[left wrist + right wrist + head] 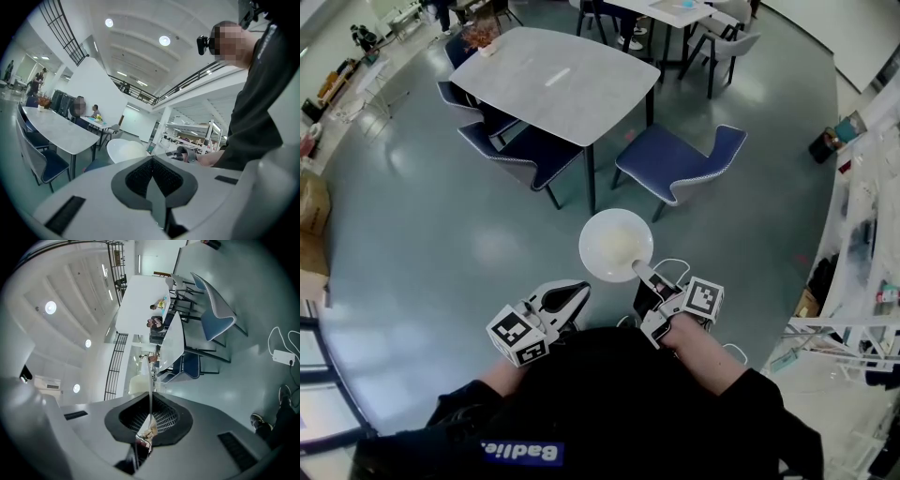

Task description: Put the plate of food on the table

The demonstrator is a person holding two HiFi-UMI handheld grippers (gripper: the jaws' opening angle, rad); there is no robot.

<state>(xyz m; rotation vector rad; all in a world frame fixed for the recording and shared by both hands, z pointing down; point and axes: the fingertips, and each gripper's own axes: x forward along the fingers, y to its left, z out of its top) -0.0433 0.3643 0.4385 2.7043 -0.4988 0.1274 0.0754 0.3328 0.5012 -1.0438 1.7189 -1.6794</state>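
A round white plate (616, 246) with a pale heap of food at its middle hangs level over the grey floor, in front of my body. My right gripper (639, 272) is shut on the plate's near rim. In the right gripper view the plate (151, 376) shows edge-on as a thin line between the closed pads. My left gripper (581, 289) is held lower left of the plate, shut and with nothing in it; in its own view the plate (124, 150) shows just beyond the tips. The light marble table (558, 80) stands some way ahead.
Blue chairs stand round the table: one (675, 169) at its near right corner, two (520, 155) along its left side. A second table (670, 11) with chairs is farther back. Cluttered shelving (862, 234) lines the right side, and cardboard boxes (311, 202) the left.
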